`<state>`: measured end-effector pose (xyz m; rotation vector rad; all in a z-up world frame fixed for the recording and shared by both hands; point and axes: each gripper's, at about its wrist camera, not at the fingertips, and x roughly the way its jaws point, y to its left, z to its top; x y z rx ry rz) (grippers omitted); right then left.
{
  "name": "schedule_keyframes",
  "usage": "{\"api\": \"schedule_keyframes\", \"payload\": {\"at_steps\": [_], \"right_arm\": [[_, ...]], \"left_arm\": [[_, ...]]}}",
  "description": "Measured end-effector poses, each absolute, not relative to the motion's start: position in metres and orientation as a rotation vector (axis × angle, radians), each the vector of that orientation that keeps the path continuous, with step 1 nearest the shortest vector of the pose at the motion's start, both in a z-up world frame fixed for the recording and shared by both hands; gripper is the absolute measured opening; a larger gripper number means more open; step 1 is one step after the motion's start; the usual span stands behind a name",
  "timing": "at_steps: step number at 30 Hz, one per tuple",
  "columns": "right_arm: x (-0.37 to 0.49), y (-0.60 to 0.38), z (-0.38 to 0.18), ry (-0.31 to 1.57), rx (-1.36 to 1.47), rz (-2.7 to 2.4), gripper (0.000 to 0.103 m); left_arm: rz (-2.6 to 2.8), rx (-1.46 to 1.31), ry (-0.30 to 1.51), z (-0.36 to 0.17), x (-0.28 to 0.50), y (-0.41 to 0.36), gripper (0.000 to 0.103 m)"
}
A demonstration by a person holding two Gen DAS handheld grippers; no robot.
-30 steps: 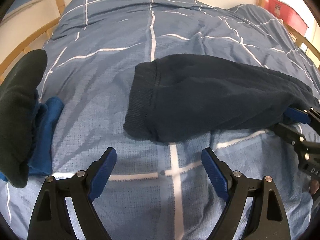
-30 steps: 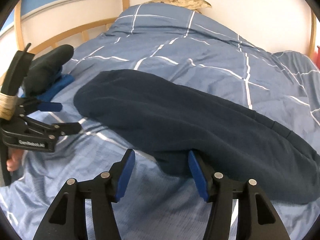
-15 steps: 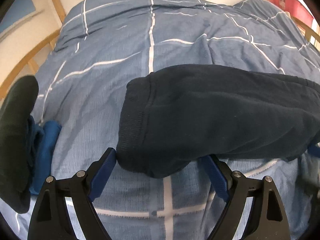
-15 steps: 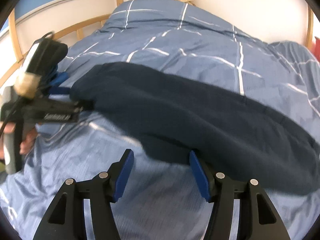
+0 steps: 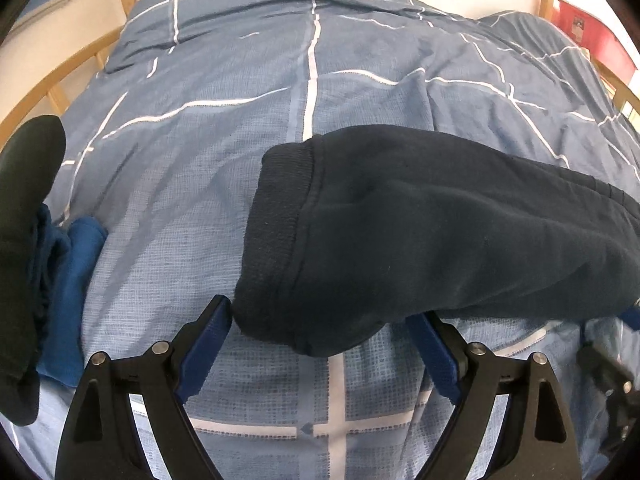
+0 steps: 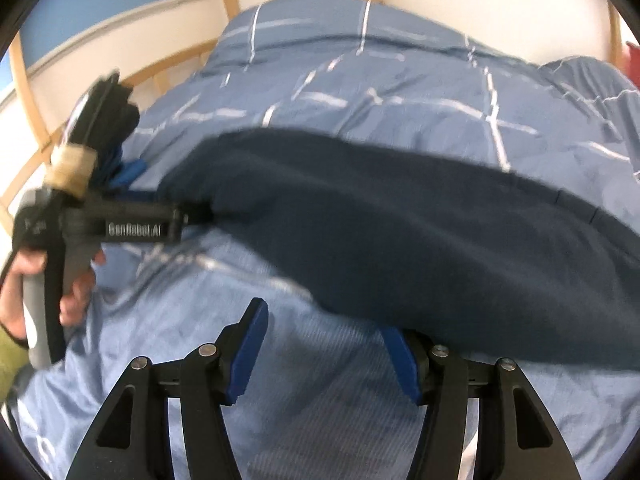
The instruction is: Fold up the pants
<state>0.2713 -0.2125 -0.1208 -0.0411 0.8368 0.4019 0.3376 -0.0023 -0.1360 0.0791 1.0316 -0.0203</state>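
Dark navy pants lie across the blue checked duvet, their ribbed end towards the left. My left gripper is open wide, its jaws on either side of the ribbed end's near corner. The left pad touches that corner and fabric hides the right pad's tip. In the right wrist view the pants are blurred, and the left gripper reaches their left end. My right gripper is open at the pants' near edge. Fabric drapes over its right finger, with bare duvet in the gap.
A stack of folded dark and blue clothes sits at the left of the bed. The wooden bed frame curves round the far side. A red box stands beyond the right corner. A hand holds the left gripper's handle.
My left gripper has closed in on the pants' ribbed end, so the near corner now lies between its jaws. In the right wrist view the pants' edge has slid right, onto the right finger.
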Motion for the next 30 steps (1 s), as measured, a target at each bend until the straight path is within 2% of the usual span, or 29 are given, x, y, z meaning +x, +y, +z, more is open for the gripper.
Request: {"api": "schedule_keyframes", "payload": {"at_steps": [4, 14, 15, 17, 19, 22, 28, 30], "right_arm": [[0.269, -0.199, -0.111, 0.762, -0.156, 0.391, 0.058], [0.294, -0.198, -0.132, 0.845, -0.164, 0.401, 0.057], [0.294, -0.197, -0.133, 0.849, -0.169, 0.4, 0.052], [0.292, -0.198, -0.133, 0.846, -0.185, 0.376, 0.025], [0.29, -0.205, -0.13, 0.857, -0.141, 0.375, 0.017], [0.278, -0.207, -0.12, 0.848, -0.119, 0.371, 0.013], [0.264, -0.195, -0.112, 0.857, -0.145, 0.298, 0.013], [0.263, -0.191, -0.116, 0.867, -0.138, 0.269, 0.013]], "left_arm": [[-0.023, 0.054, 1.041, -0.136, 0.337, 0.004, 0.089], [-0.031, 0.037, 1.051, -0.135, 0.333, 0.017, 0.089], [-0.029, 0.041, 1.05, -0.135, 0.332, 0.018, 0.089], [-0.025, 0.056, 1.043, -0.133, 0.328, 0.02, 0.089], [-0.032, 0.098, 1.021, -0.129, 0.32, 0.019, 0.088], [-0.059, 0.191, 0.961, -0.118, 0.302, 0.018, 0.088], [-0.111, 0.21, 0.879, -0.101, 0.284, 0.045, 0.087], [-0.132, 0.186, 0.885, -0.1, 0.286, 0.048, 0.083]]}}
